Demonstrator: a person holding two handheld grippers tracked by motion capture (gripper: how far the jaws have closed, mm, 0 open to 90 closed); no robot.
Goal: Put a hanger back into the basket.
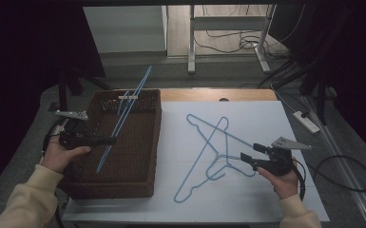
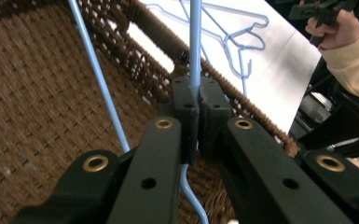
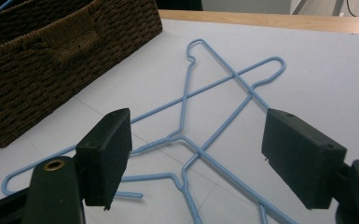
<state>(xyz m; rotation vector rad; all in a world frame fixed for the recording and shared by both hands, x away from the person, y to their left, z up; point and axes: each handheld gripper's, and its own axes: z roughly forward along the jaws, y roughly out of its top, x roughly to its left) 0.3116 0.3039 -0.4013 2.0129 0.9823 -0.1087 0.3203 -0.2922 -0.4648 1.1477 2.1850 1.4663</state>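
Note:
A blue wire hanger [image 1: 123,118] stands slanted in the brown wicker basket [image 1: 138,185] at the table's left, its top reaching past the far rim. My left gripper [image 1: 111,140] is shut on it; in the left gripper view the jaws pinch the blue wire [image 2: 195,70] over the basket's woven floor [image 2: 37,102]. Two more blue hangers [image 1: 202,157] lie crossed on the white table top [image 1: 266,190]. My right gripper [image 1: 251,153] hovers open at their right side. In the right gripper view its jaws [image 3: 196,140] stand wide apart above the crossed hangers [image 3: 185,93], touching nothing.
The basket's near corner [image 3: 51,56] lies to the left of the crossed hangers. A wooden strip [image 1: 218,95] edges the table's far side. On the floor to the right are a power strip [image 1: 306,121] and cables [image 1: 347,166]. A desk frame [image 1: 228,28] stands beyond.

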